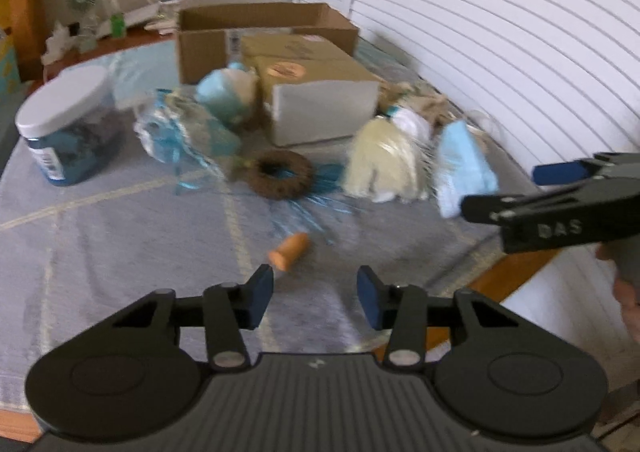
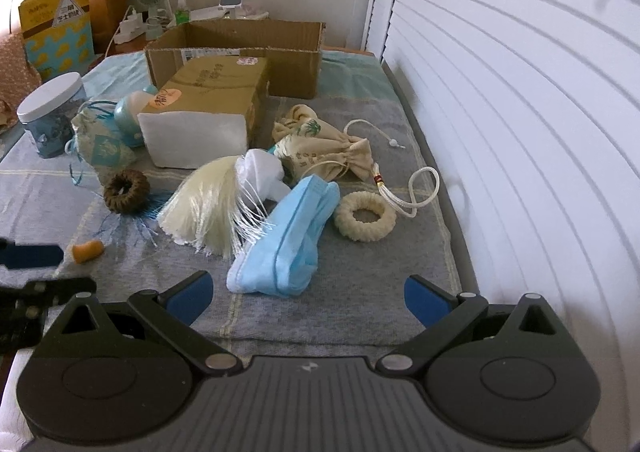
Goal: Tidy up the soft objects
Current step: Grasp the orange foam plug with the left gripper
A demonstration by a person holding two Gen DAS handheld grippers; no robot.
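Both grippers (image 1: 315, 296) (image 2: 308, 298) low (jaws apart)

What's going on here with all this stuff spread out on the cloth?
A person is sorting soft items with two tools, and nothing has been picked up yet. The left hand-held gripper is open and empty, hovering near the small orange earplug. The right hand-held gripper is open wide, just short of the blue face mask. A cream tassel, a brown ring, a cream ring and a drawstring pouch lie loose. The open cardboard box stands behind them.
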